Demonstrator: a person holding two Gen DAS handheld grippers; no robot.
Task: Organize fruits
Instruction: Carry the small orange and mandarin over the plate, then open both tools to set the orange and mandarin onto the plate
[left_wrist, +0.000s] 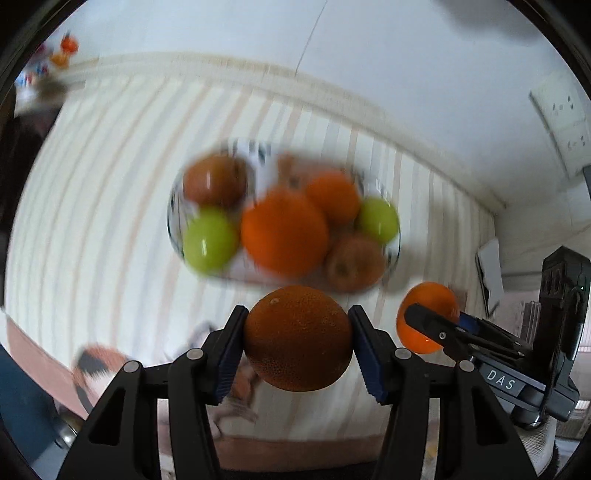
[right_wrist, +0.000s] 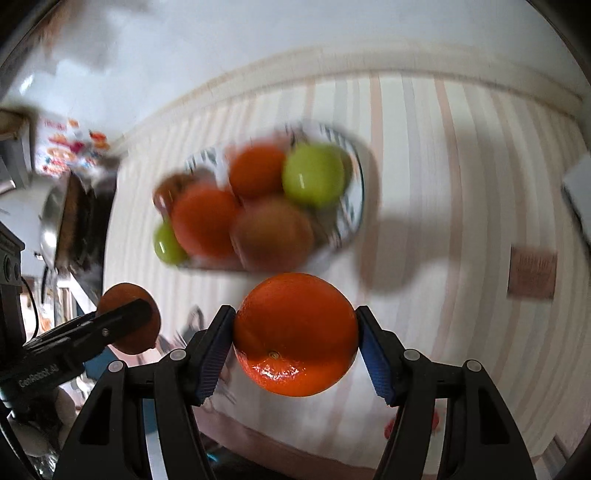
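Left gripper (left_wrist: 297, 338) pinching dull orange (left_wrist: 297, 338) between blue pads, holding it above striped tablecloth (left_wrist: 92, 206). Right gripper (right_wrist: 295, 336) squeezing shiny orange (right_wrist: 295, 334) same way, just beside. Bowl (left_wrist: 173, 218) sitting below on cloth, holding green apples (left_wrist: 209, 242), reddish apples, more oranges. Bowl looking blurry, so fruit count maybe seven.

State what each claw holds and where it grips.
Left claw: a dull orange, pinched at its two opposite sides. Right claw: a brighter orange, likewise pinched across its sides.
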